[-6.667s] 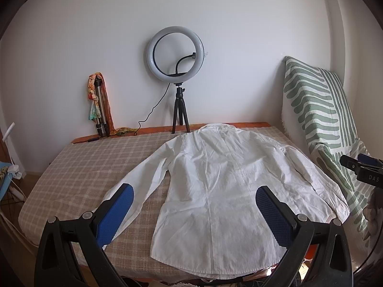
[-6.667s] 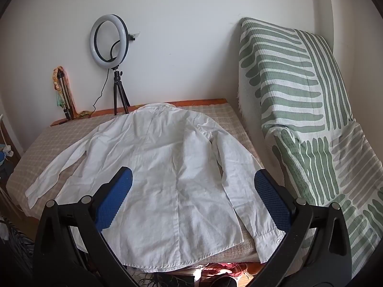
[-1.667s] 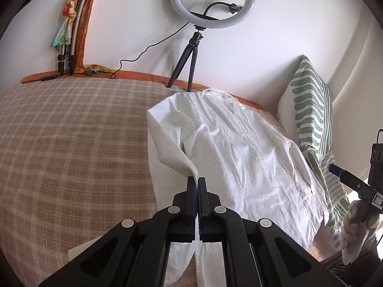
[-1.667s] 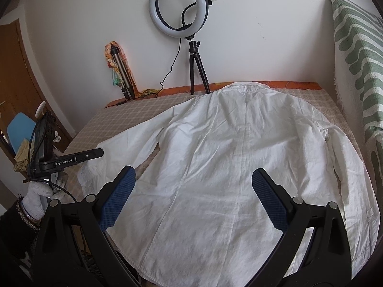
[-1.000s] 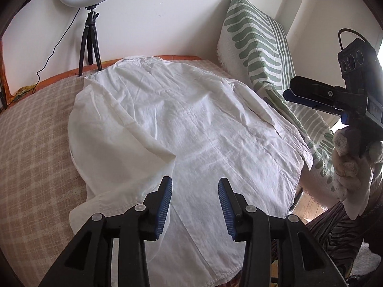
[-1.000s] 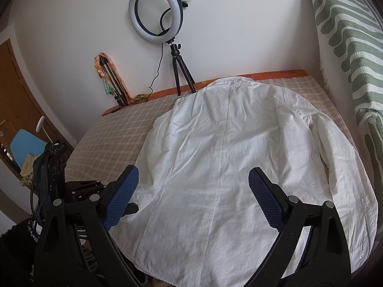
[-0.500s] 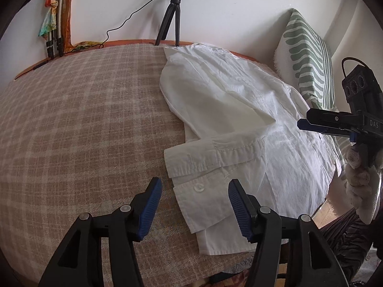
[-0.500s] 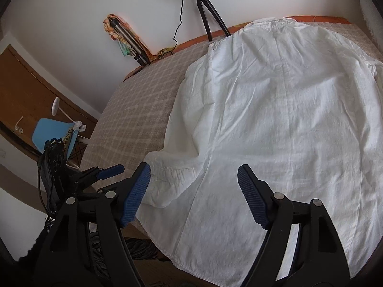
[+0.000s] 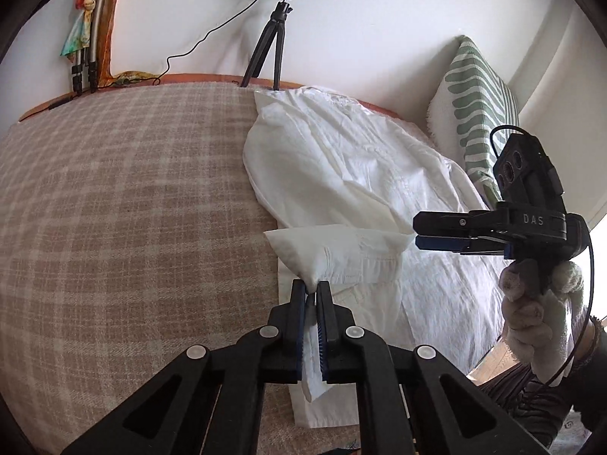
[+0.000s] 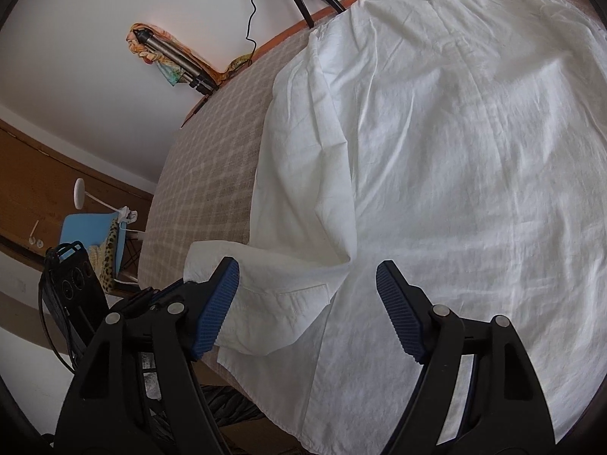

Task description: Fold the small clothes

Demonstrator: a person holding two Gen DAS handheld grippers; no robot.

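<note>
Half a second ago the left gripper [image 9: 311, 295] stood spread; now it pinches the cuff [image 9: 341, 254] of the white shirt [image 10: 455, 151], frame centre. The right gripper [image 10: 307, 303], marked "DAS", hangs released above the shirt

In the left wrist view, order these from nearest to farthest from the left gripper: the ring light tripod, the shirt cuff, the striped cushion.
From the left gripper:
1. shirt cuff, pinched at its tips.
2. striped cushion, far right, against the wall.
3. ring light tripod, at the table's far edge.
</note>
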